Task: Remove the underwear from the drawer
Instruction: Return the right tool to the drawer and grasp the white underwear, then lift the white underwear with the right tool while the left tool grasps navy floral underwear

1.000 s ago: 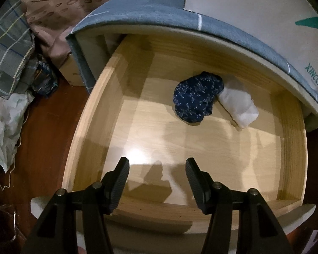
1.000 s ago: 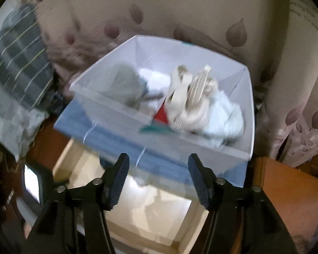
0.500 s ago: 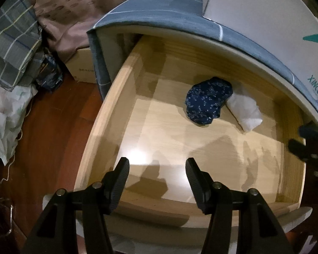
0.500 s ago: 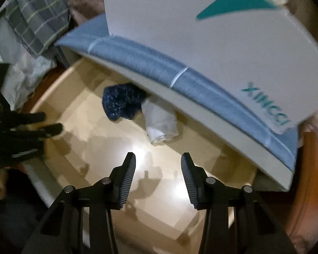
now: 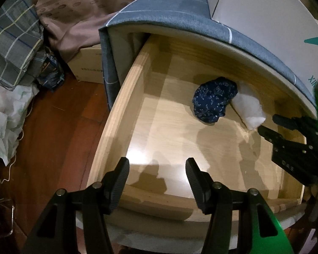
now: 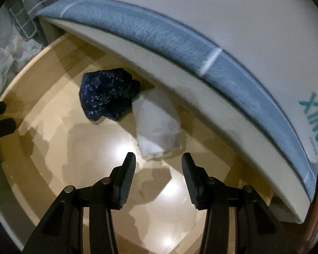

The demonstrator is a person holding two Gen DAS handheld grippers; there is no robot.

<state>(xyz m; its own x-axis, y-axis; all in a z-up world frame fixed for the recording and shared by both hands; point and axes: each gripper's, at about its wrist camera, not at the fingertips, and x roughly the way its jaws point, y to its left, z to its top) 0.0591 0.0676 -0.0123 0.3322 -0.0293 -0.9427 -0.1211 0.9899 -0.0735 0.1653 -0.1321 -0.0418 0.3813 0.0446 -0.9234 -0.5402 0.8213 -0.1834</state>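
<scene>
1. Between the right gripper's parted jaws shows only bare drawer floor; nothing is gripped.
2. Just beyond its tips lies white underwear, folded into a soft, slightly rumpled wedge.
3. Touching that piece on its left is navy underwear, bunched in a heap and speckled with tiny pale flecks.
4. Both pieces sit at the drawer's back, partly under the cabinet's blue-covered top.
5. Over the drawer's front edge, the left gripper hangs released, jaws wide and empty, well apart from both pieces.
6. A white box rests on the blue cover.
</scene>
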